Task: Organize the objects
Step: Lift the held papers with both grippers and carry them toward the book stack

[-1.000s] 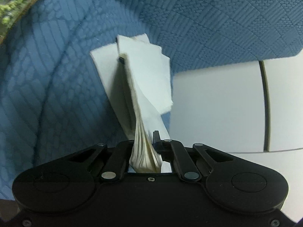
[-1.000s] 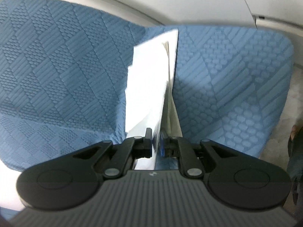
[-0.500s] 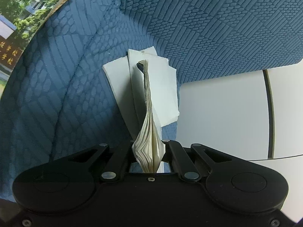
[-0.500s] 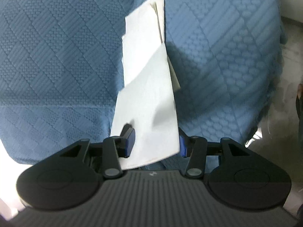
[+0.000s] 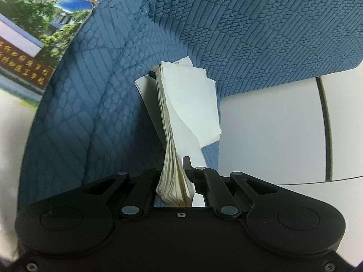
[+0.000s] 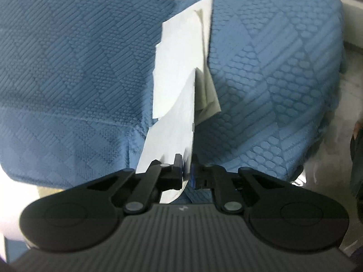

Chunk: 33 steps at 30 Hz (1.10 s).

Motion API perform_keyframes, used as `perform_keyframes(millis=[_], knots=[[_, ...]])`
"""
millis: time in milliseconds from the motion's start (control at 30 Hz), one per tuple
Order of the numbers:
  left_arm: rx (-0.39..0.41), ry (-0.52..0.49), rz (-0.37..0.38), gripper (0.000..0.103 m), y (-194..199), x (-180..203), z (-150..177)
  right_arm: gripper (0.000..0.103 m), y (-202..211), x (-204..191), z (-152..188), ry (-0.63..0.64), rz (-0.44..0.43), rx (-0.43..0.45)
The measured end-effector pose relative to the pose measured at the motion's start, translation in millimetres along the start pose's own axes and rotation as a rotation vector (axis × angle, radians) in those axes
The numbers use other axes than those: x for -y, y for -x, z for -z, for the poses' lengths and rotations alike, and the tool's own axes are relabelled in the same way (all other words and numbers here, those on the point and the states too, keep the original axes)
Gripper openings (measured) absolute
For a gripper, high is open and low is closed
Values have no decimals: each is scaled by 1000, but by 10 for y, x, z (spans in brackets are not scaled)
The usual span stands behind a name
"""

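A stack of white paper sheets point(image 5: 188, 104) stands on edge over the blue textured cushion point(image 5: 261, 40). My left gripper point(image 5: 179, 167) is shut on the stack's near end, where the yellowed page edges fan out between the fingers. In the right wrist view the same loose sheets point(image 6: 179, 72) rise away from me, some skewed and overlapping. My right gripper point(image 6: 186, 166) has its jaws closing tight on the lower edge of one white sheet, and the pads press on it. The far ends of the sheets hide each other.
The blue cushion point(image 6: 68, 56) fills most of both views. A colour printed picture with trees and a building point(image 5: 34, 29) lies at the upper left. A white panelled surface point(image 5: 272, 131) with a dark seam runs to the right.
The right gripper opened wide around the sheet half a second ago and has now shut on it again. In the left view the printed picture has slid further into sight at the upper left.
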<state>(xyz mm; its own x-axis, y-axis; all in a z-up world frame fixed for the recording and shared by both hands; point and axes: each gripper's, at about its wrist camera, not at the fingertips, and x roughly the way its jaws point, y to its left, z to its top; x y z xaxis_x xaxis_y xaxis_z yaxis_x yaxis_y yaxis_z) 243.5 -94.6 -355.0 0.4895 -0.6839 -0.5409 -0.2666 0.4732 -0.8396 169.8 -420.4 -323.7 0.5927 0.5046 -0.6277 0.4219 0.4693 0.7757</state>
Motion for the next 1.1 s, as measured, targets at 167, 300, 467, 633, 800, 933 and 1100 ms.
perform_keyframes(millis=[167, 300, 467, 633, 800, 933, 1100], knots=[[4, 6, 14, 7, 259, 101, 19, 9, 129, -105, 61, 54, -32, -29], [29, -17, 26, 8, 598, 174, 84, 9, 245, -240, 154, 85, -53, -47], [40, -10, 19, 8, 927, 238, 120, 9, 368, -471, 220, 114, -98, -108], [80, 0, 21, 8, 1420, 404, 99, 9, 450, -805, 321, 158, -118, -158], [111, 0, 27, 9, 1824, 579, -32, 10, 532, -1217, 403, 221, -151, -200], [137, -9, 24, 10, 2120, 696, -111, 10, 549, -1515, 454, 247, -162, -233], [181, -24, 7, 10, 2456, 753, -158, 10, 559, -1869, 576, 333, -183, -252]])
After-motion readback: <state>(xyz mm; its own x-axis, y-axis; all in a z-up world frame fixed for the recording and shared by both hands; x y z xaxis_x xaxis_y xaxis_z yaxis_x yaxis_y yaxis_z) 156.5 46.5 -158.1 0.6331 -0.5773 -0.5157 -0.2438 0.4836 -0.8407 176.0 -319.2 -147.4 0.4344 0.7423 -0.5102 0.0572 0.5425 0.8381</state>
